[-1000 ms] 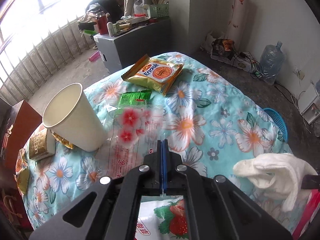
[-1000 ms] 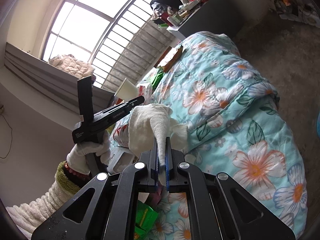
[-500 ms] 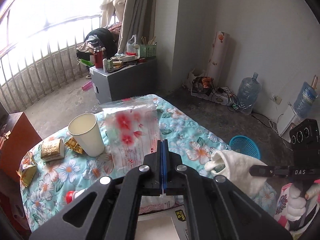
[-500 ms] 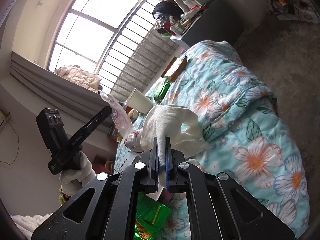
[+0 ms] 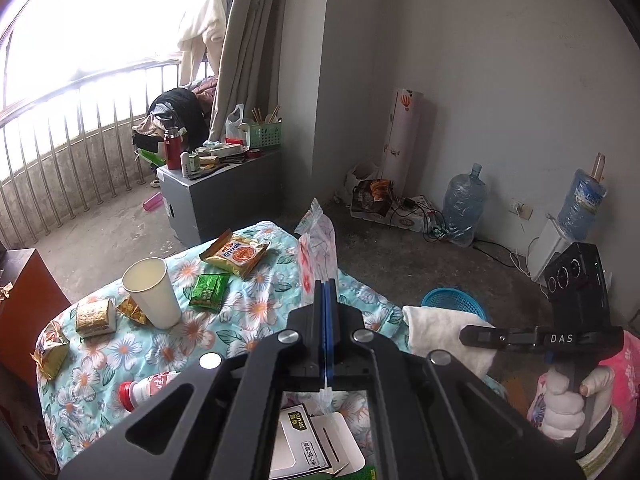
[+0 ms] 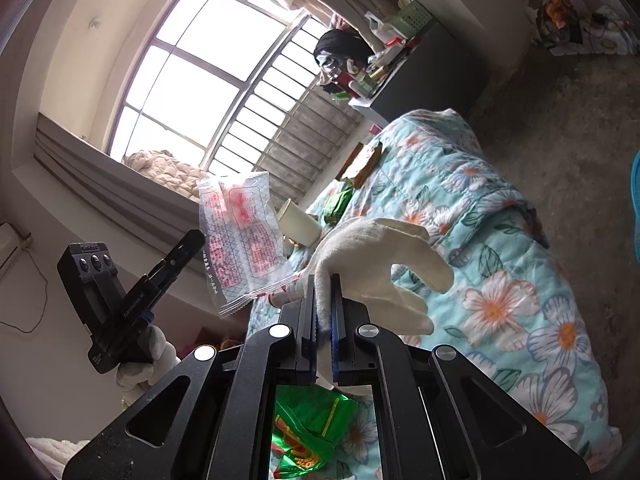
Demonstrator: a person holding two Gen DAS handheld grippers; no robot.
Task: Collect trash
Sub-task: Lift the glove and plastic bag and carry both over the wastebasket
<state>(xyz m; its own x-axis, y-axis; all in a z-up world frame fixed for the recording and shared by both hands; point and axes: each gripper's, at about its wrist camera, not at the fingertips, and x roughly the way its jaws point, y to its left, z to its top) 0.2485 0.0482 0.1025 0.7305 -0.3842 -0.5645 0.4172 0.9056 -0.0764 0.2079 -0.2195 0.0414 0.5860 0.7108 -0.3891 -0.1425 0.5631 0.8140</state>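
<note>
Left gripper (image 5: 325, 292) clamped on clear plastic wrapper (image 6: 240, 236) aloft above the quilt's (image 5: 240, 320) near edge, right gripper (image 6: 324, 304) pinching white glove (image 6: 376, 264): thin film likely to slip free mid-carry toward blue basket (image 5: 452, 300).

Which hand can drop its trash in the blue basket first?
Probably the right. Its gripper holds the white glove, and in the left wrist view that glove hangs right beside the blue basket. The left gripper, holding the clear wrapper, sits farther away.
</note>
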